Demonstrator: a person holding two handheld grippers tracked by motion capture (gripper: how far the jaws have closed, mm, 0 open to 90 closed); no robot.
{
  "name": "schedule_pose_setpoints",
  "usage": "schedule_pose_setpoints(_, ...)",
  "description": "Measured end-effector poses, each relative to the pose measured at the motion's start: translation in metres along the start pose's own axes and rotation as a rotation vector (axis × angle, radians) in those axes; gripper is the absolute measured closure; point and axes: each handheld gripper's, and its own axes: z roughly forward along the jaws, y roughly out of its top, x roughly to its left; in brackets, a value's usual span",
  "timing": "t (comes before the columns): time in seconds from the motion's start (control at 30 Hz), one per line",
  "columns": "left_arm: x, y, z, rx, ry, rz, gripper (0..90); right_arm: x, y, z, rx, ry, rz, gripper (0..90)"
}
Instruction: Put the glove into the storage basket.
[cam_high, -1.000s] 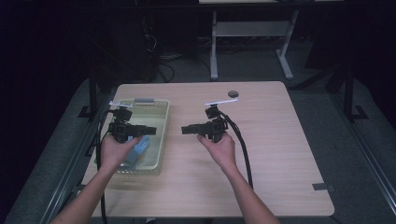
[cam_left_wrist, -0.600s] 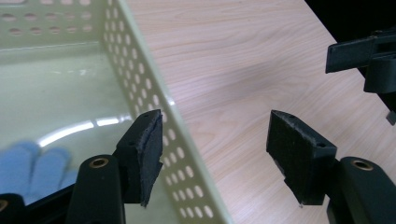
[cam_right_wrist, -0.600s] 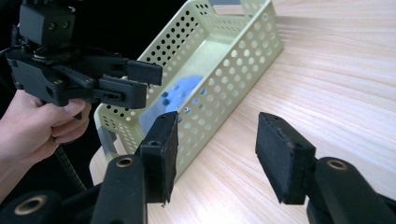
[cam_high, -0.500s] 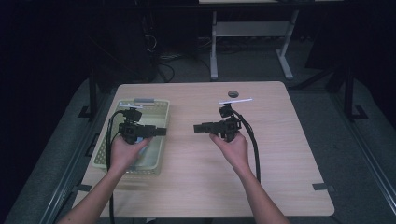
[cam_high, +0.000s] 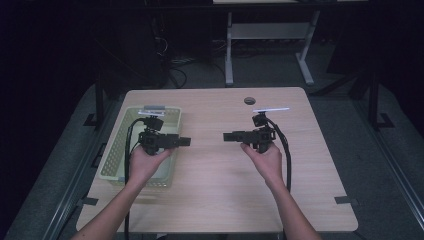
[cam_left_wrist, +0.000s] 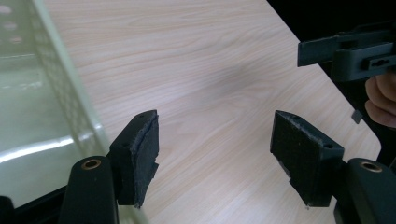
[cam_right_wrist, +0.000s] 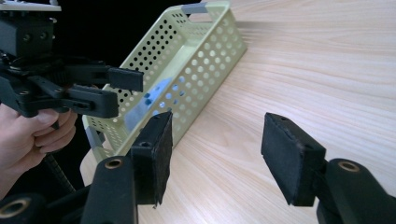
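Over bare table (cam_high: 215, 170), both claws gape, empty.

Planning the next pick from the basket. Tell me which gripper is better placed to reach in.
Left. The left gripper hangs over the basket's near wall, jaws open and empty. The right gripper sits apart over bare table, across from the blue item inside.

Bare wooden table (cam_high: 215, 195), dark surroundings.

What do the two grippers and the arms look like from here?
Both the left gripper and right gripper are black, each with two fingers faced in rough black pads, brass-coloured pivot pins, a grey top plate and a trailing black cable. Forearms are bare, no sleeves.
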Motion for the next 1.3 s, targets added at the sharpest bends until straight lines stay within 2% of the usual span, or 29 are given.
schedule_pose_setpoints(0.17,-0.005,0.0,0.005,0.0,-0.009,0.004,32.3,-0.008,-0.003,-0.009,-0.006,-0.009,0.022,41.9)
schedule_pose_setpoints(0.53,-0.019,-0.001,0.017,0.004,-0.037,0.029,30.6,-0.022,-0.012,-0.027,-0.021,-0.035,0.038,41.1)
schedule_pose_setpoints(0.73,-0.027,-0.003,0.023,0.012,-0.057,0.048,29.8,-0.029,-0.016,-0.033,-0.025,-0.031,0.059,38.8)
schedule_pose_setpoints(0.9,-0.034,-0.004,0.029,-0.003,-0.063,0.056,28.8,-0.032,-0.018,-0.037,-0.019,-0.036,0.059,37.5)
schedule_pose_setpoints(1.17,-0.04,-0.008,0.039,0.008,-0.078,0.062,25.9,-0.04,-0.025,-0.046,-0.028,-0.046,0.072,34.9)
schedule_pose_setpoints(1.3,-0.043,-0.011,0.043,-0.003,-0.081,0.069,25.8,-0.046,-0.029,-0.051,-0.032,-0.053,0.078,34.0)
